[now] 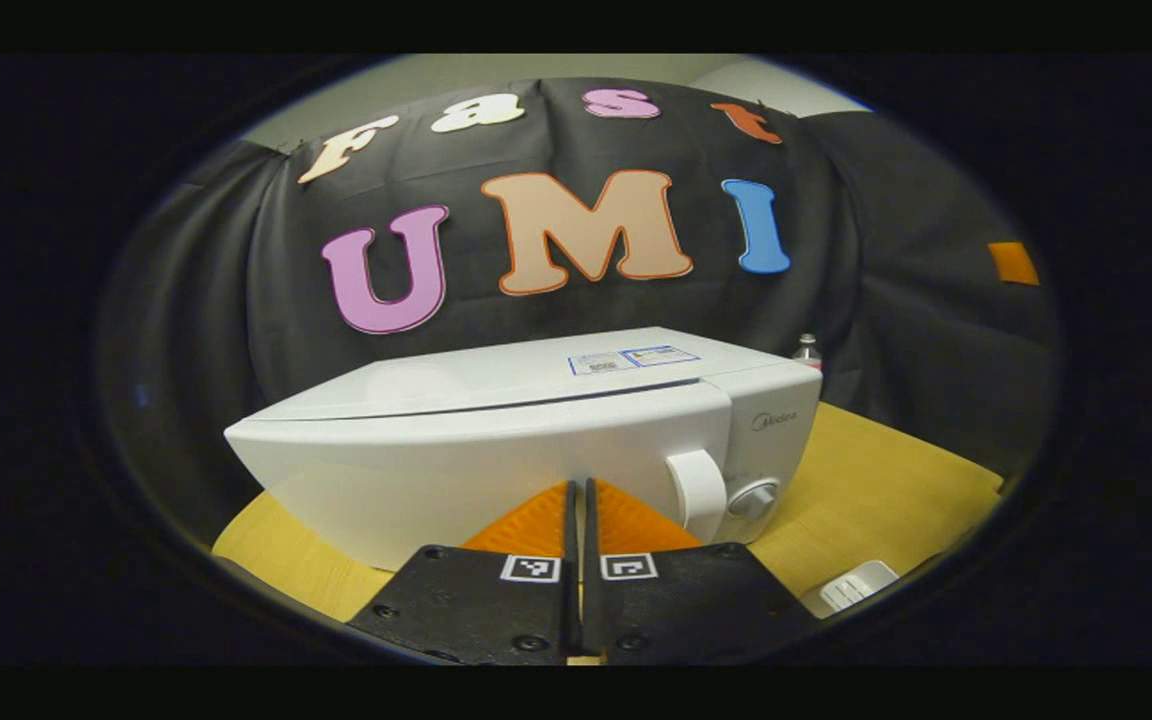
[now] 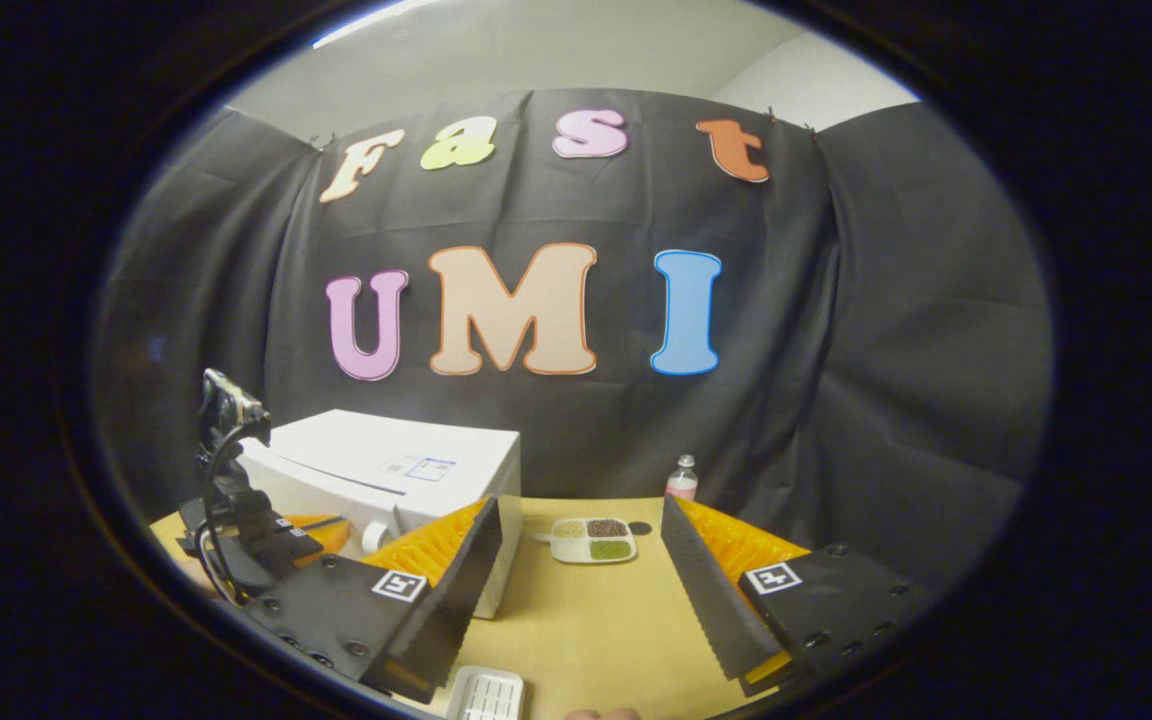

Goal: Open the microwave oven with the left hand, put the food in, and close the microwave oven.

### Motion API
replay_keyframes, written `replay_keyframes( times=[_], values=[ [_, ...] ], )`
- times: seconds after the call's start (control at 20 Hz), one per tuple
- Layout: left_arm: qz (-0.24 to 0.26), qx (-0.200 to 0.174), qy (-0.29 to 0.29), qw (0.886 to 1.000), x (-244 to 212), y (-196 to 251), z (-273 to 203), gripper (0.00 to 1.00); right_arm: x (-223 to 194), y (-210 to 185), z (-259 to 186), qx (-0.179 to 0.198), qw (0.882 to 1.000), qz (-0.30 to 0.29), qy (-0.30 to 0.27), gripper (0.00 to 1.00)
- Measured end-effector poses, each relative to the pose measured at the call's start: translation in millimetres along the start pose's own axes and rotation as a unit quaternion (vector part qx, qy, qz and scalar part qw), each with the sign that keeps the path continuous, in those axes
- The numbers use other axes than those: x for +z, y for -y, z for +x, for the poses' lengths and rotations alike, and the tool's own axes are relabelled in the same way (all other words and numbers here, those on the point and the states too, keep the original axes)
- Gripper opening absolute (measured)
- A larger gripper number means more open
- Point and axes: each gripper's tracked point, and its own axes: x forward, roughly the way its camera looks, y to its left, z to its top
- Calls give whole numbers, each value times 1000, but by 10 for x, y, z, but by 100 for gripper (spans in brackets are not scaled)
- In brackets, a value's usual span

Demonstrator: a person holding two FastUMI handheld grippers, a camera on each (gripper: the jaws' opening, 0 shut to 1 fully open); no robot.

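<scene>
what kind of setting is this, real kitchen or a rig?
Likely a staged recording booth, not a kitchen: black cloth backdrop, a lone microwave and a food tray on a bare wooden table.

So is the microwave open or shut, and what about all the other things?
White microwave oven: door shut.
Left hand-held gripper: shut, holding nothing.
Right hand-held gripper: open, holding nothing.
White divided food tray: on the yellow table, outside the oven.
Small clear bottle: upright, cap on.

Black cloth wall behind yellow wooden table.
</scene>
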Motion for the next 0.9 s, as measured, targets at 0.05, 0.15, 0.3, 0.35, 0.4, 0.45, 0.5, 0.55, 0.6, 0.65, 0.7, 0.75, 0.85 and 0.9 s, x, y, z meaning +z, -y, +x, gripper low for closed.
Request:
replay_keyframes(
  times=[0.05, 0.15, 0.3, 0.35, 0.4, 0.45, 0.5, 0.55, 0.6, 0.65, 0.7, 0.75, 0.85, 0.9],
  values=[
    [4, -4, -20, 1000, -77, -11, -34, 0, -7, -24, 12, 3, 1000, 3, -2, 92],
    [4, -9, 0, 1000, -30, -8, -27, 1, -4, -36, 22, 4, 1000, 2, -1, 92],
    [3, -8, -8, 1000, -78, -2, 0, 1, -40, -48, 1, 5, 1000, -4, -5, 92],
    [3, -8, -10, 1000, -90, 3, 3, 1, -46, -62, -13, 6, 1000, -4, -7, 92],
    [6, -9, -12, 1000, -88, 5, 2, 5, -43, -70, -20, 5, 1000, -3, -6, 92],
    [11, -10, -11, 1000, -64, 5, 1, 0, -28, -77, -31, 5, 1000, -3, -4, 92],
    [15, -4, -12, 1000, -43, -35, -28, 5, -39, -86, -48, 4, 1000, -3, -5, 92],
    [13, -4, -8, 1000, 21, -61, -79, 0, -46, -99, -70, 4, 1000, -1, -5, 92],
    [6, -4, 4, 1000, 100, -85, -139, 5, -38, -119, -95, 4, 1000, 0, -3, 92],
    [-3, -3, 15, 1000, 193, -111, -218, 0, -25, -134, -111, 3, 1000, 0, -1, 92],
    [-7, -1, 20, 1000, 260, -149, -306, 1, -27, -150, -127, 3, 1000, -1, 0, 92],
    [-7, 7, 26, 1000, 337, -221, -419, 1, -19, -170, -152, 3, 1000, -1, 1, 92],
    [-15, 20, 41, 999, 471, -365, -675, 5, -4, -244, -188, 6, 1000, 2, 4, 92],
    [-18, 25, 48, 998, 539, -443, -807, 4, -3, -285, -213, 9, 1000, 3, 5, 92]
  ],
)
